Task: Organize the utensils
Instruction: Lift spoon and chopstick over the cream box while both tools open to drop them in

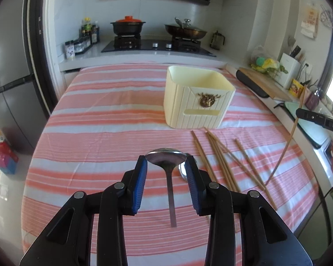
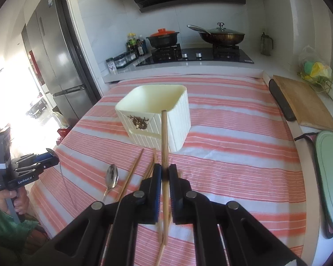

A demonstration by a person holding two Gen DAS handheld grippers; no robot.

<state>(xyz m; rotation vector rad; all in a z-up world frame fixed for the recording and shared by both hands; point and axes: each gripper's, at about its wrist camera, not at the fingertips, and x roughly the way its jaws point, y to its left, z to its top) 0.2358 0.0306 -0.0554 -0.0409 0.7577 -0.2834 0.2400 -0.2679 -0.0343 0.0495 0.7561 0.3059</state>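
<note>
Left gripper (image 1: 166, 161), lower centre of the left wrist view: the jaws are clamped across the bowl of a steel spoon (image 1: 166, 155), one blue pad on each edge. The handle hangs down toward the striped tablecloth (image 1: 100, 115), clear of it. Judgement: the grip on the bowl lets the spoon go handle-first into the holder.

A second spoon (image 2: 112, 177) lies flat on the cloth, lower left of the right wrist view; in the left wrist view only part of its bowl shows behind the right-hand pad. Spoon count: two, one held and one lying.

Cream utensil holder (image 1: 197, 97), upper centre-right of the left wrist view, stands upright with its open top facing up. What can be seen of its interior shows nothing in it. Judgement: it is the destination for all utensils.

Loose chopsticks (image 1: 219, 161) lie fanned on the cloth just in front of the holder, some crossing. About five; overlap prevents a firm count.

Right gripper (image 2: 165, 173), lower centre of the right wrist view: the jaws are closed on a single chopstick (image 2: 163, 137), gripped near its middle and held roughly upright, its upper end appearing against the holder's front wall. Judgement: the upright hold suits an end-first drop.
</note>
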